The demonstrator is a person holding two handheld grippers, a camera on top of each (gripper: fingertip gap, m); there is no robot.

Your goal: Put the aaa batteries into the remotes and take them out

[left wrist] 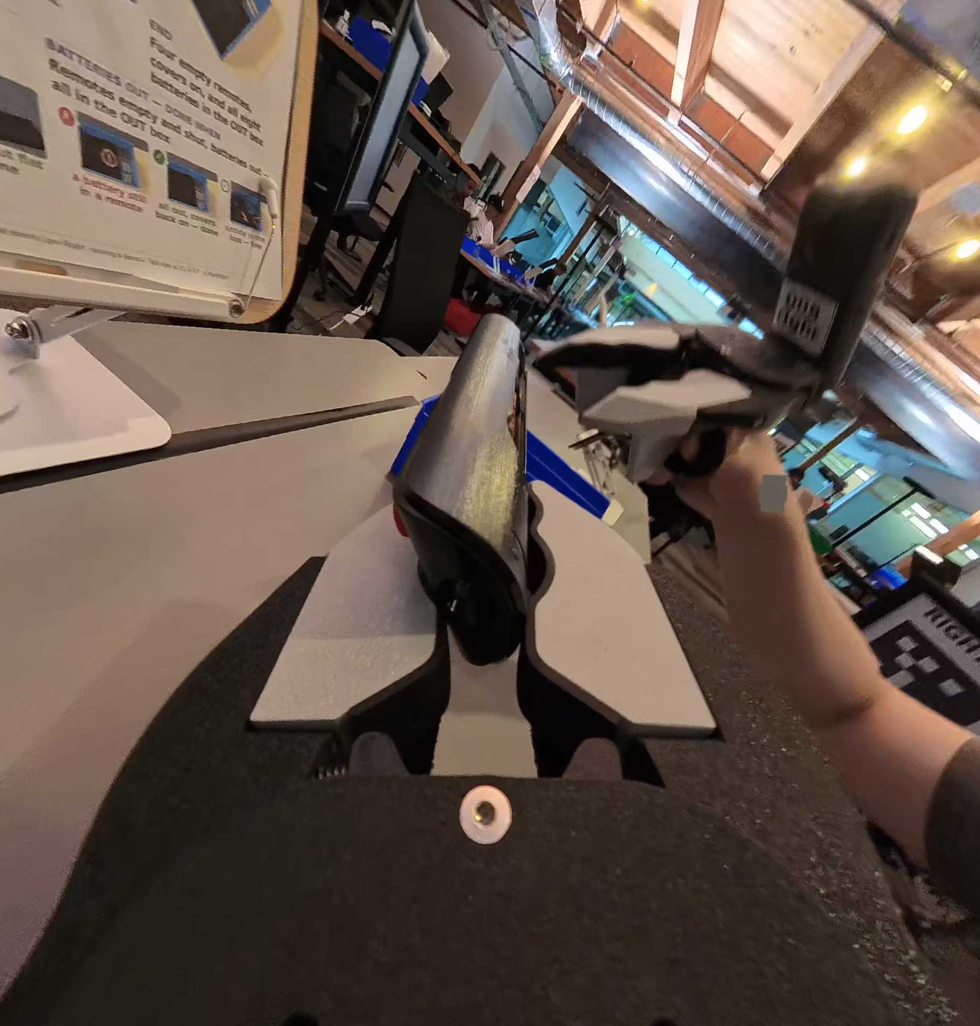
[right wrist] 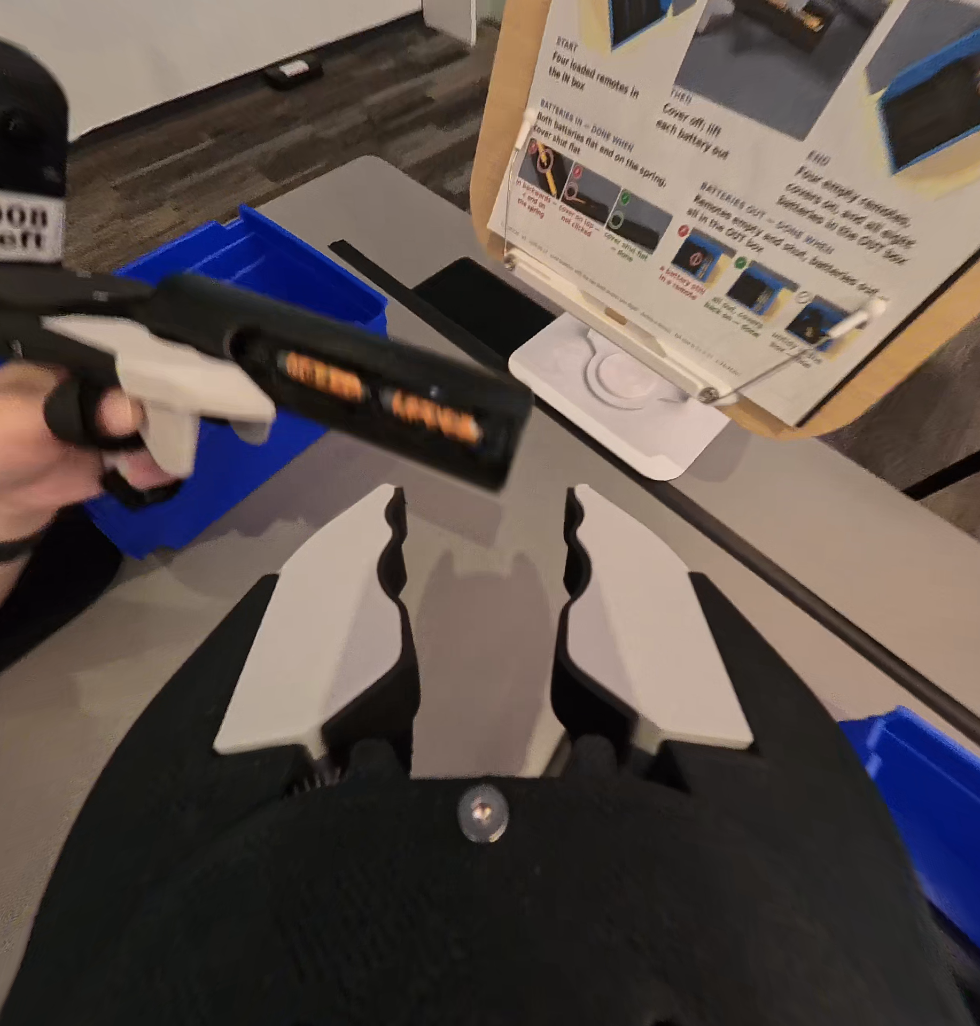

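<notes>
Although motion blur softens both views, we find the left gripper [left wrist: 485, 561] with its fingers clamped on the black remote [right wrist: 377, 383], held in the air above the grey bench [right wrist: 726, 555]. Its cover is off and two batteries [right wrist: 385, 402] sit inside. The right gripper [right wrist: 485, 533] stands spread and empty. Blue bins [right wrist: 265, 277] are partly hidden; we cannot see inside them.

We see a grey table [right wrist: 615, 522]. A blue bin [right wrist: 265, 288] sits on it. A white stand [right wrist: 615, 400] sits there too.
</notes>
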